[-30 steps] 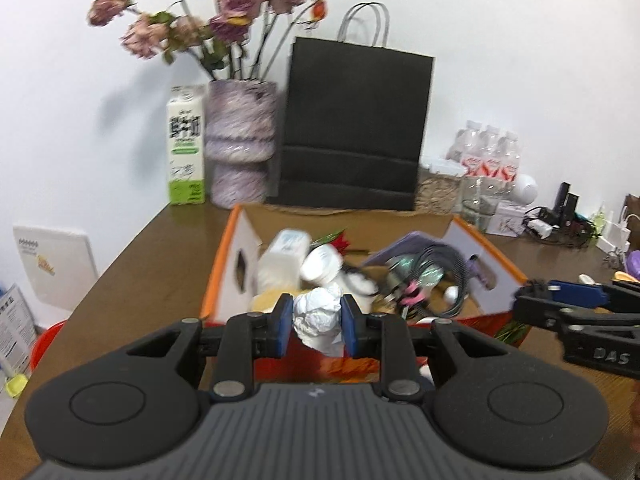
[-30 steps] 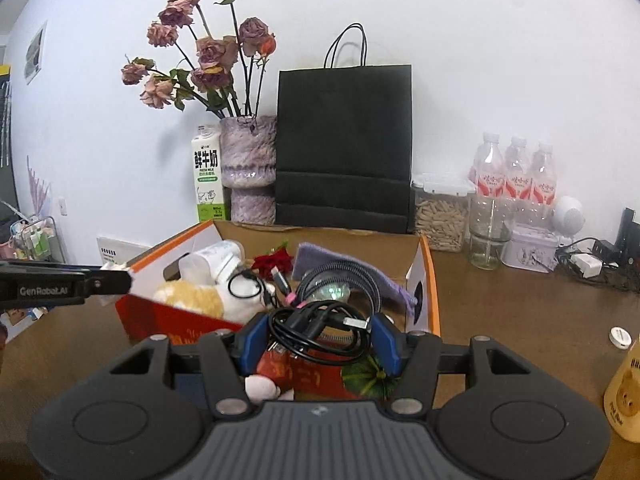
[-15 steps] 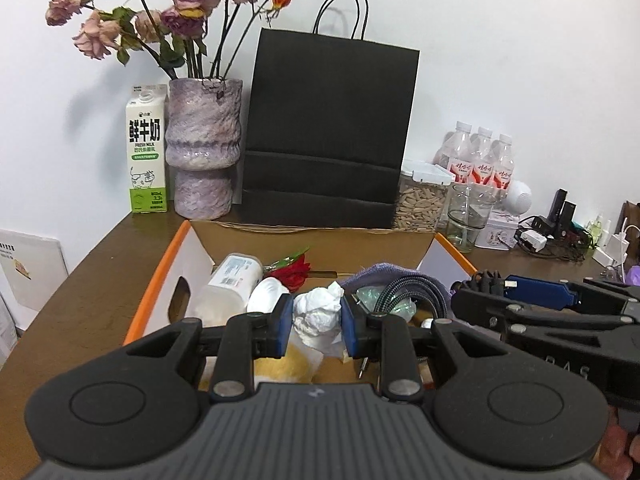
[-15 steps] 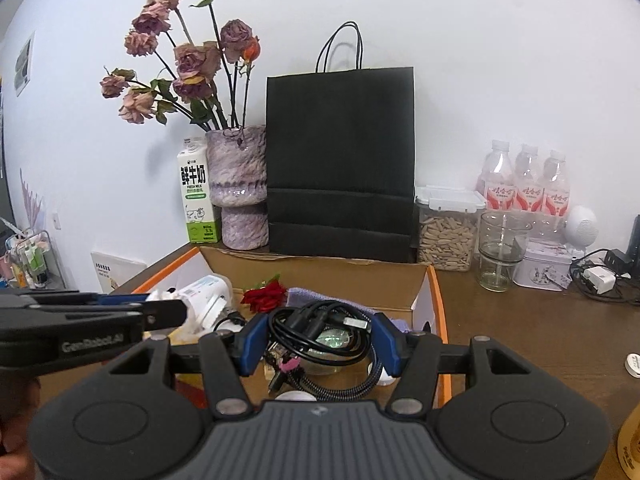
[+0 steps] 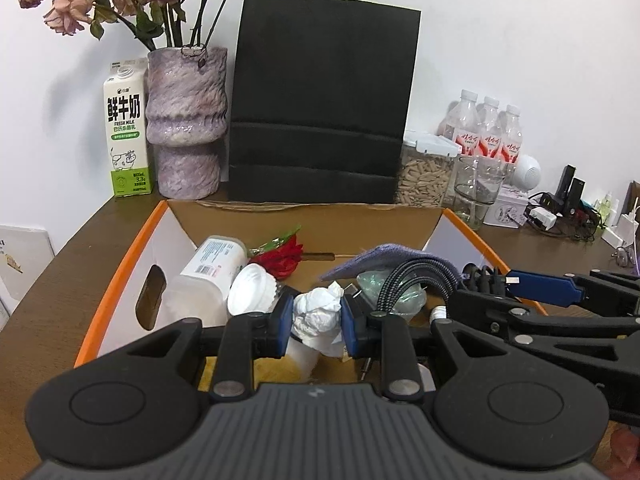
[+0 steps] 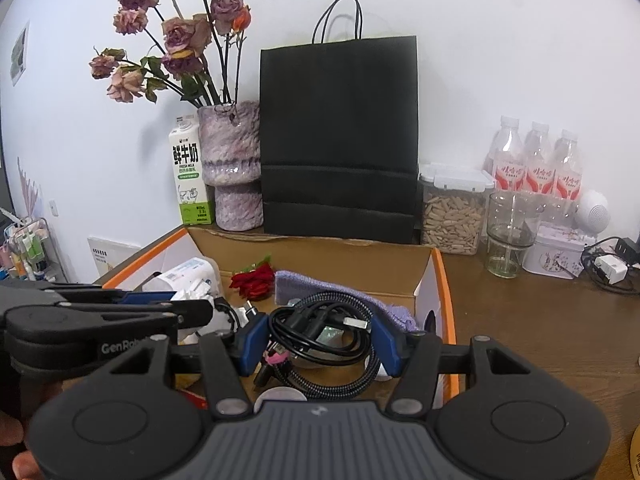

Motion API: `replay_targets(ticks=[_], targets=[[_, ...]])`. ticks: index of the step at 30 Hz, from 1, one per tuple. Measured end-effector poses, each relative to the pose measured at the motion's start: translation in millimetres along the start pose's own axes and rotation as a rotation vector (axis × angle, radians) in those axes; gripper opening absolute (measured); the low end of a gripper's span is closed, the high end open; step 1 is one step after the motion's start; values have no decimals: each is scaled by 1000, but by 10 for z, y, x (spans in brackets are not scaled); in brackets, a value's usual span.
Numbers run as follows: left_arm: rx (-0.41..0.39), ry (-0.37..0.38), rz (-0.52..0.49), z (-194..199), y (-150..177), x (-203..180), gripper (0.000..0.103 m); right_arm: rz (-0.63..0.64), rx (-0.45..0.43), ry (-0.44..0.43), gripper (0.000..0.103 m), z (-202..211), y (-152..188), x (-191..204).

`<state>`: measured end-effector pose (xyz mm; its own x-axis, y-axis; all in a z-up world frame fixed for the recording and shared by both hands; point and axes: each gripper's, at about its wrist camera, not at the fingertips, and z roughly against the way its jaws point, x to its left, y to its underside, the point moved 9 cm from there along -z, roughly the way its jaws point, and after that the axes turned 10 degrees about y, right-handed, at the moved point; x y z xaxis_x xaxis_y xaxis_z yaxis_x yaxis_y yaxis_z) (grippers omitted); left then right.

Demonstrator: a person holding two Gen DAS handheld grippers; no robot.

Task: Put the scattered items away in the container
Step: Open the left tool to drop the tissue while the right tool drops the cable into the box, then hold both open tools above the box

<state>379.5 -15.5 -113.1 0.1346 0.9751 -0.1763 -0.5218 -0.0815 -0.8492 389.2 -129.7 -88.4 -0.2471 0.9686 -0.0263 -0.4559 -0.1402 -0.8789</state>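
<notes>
The cardboard box (image 5: 120,280), orange along its rim and white on its outer walls, sat open on the brown wooden counter (image 6: 560,320) with a cut-out handle hole in its left wall. Inside lay a translucent plastic bottle (image 5: 208,276) on its side with a printed label, a ribbed white cap (image 5: 252,294) by its mouth, a red artificial rose (image 5: 282,260), a folded purple cloth (image 5: 384,256) and a braided dark cable (image 5: 416,280) looped over a clear greenish wrapper.

The left gripper (image 5: 314,322) hung over the box interior, its blue-padded jaws clenched on a crumpled white paper ball (image 5: 318,316). The right gripper (image 6: 320,340) was just beside it, also above the box, its jaws closed on a coil of smooth black USB cable (image 6: 316,332) whose metal plug stuck out toward the right pad; under the coil a braided loop showed.

Behind the box stood a matte black paper bag (image 5: 324,100) with twisted cord handles. To its left was a mottled purple stepped vase (image 5: 184,120) holding dried pinkish roses (image 6: 176,40), and beside that a white and green milk carton (image 5: 126,128). To the right stood a clear lidded tub of pale seeds (image 6: 452,208), an empty glass jar (image 6: 508,236), three shrink-wrapped water bottles (image 6: 536,160), a small patterned tin (image 6: 556,254) and a tangle of chargers (image 5: 560,208).
</notes>
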Motion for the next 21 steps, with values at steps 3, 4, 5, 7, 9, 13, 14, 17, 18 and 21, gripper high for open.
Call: replay_targets(ticks=[3,4,5,7,9,13,14,17,18,21], targets=[[0,-4,-4,10,7,-1,26,3,-1,-1,55,15,10,11],[1,-5,-6,11,8,-5,26,3,-1,-1,55,23,12,12],[1,-7,-9,13,11,-9,27,2,-1,-1,55,23,13,12],[-2,-14,-15,20,10,-12,34,1,4,-4,55,26,23,14],[-9,-24,-16,32,-8,2,63,-8,12,-2,56,27,26,3],[-49,-92,-23,125,-86,86,89,-29,8,13,91,41,-1,-58],[-59,-112,-18,151,-111,120,103,-38,-2,13,94,58,-17,-77],[-76,-113,-5,212,-164,167,103,-50,2,8,103,94,-35,-95],[-75,-103,-1,224,-173,159,103,-48,-1,6,103,105,-35,-86],[-81,-117,-9,263,-187,145,103,-43,4,0,103,104,-35,-65]])
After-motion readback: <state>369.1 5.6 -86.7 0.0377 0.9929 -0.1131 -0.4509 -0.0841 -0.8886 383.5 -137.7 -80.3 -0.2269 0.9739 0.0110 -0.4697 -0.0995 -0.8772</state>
